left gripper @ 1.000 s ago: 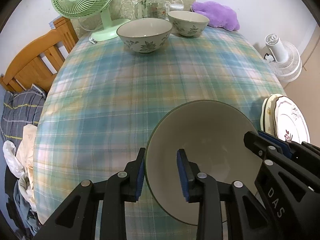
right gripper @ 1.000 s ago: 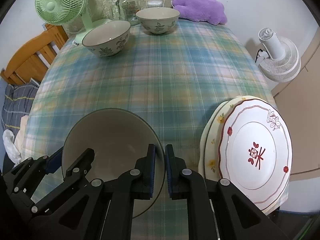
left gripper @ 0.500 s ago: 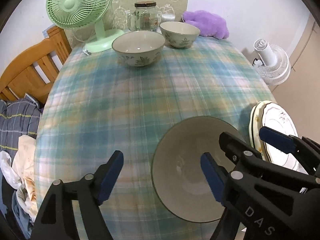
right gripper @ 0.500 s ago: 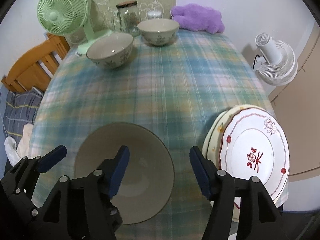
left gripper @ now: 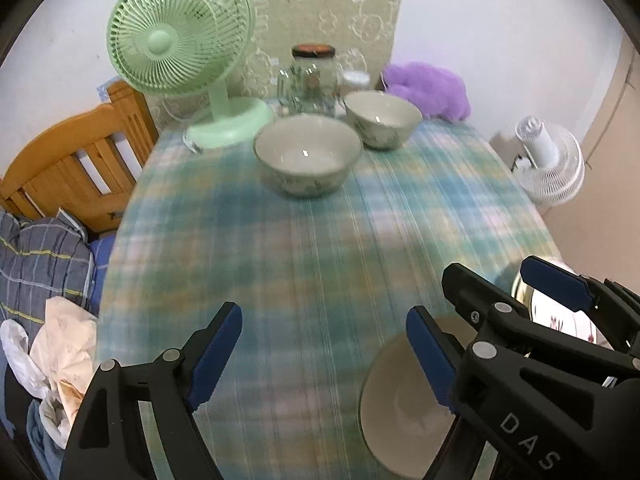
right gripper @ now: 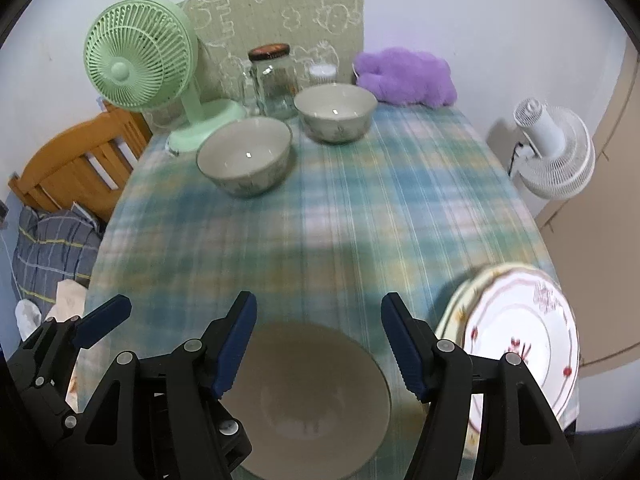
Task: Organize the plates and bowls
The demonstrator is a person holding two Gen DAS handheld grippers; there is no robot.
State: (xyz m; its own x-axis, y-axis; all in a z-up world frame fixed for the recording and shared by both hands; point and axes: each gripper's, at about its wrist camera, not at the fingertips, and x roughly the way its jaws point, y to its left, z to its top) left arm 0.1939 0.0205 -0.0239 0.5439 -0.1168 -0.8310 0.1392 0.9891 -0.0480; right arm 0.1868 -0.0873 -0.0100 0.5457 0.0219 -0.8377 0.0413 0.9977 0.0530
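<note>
A large beige bowl (right gripper: 308, 396) rests on the plaid tablecloth at the near edge, free of both grippers; it also shows in the left wrist view (left gripper: 404, 404). My right gripper (right gripper: 318, 344) is open above it. My left gripper (left gripper: 324, 356) is open and empty to the bowl's left. Two floral bowls stand at the far end, one nearer (right gripper: 244, 160) and one behind (right gripper: 335, 111); they show in the left wrist view as the nearer (left gripper: 307, 153) and the farther (left gripper: 382, 118). A stack of plates (right gripper: 516, 340) lies at the near right edge.
A green desk fan (right gripper: 138, 68), a glass jar (right gripper: 274, 76) and a purple plush (right gripper: 404, 76) stand at the table's far end. A wooden bed frame (left gripper: 76, 168) with bedding is on the left. A white floor fan (right gripper: 554, 148) is on the right.
Both grippers opened and let go of the large bowl's rim, then rose and drew back. The bowl stays on the cloth near the table's front edge.
</note>
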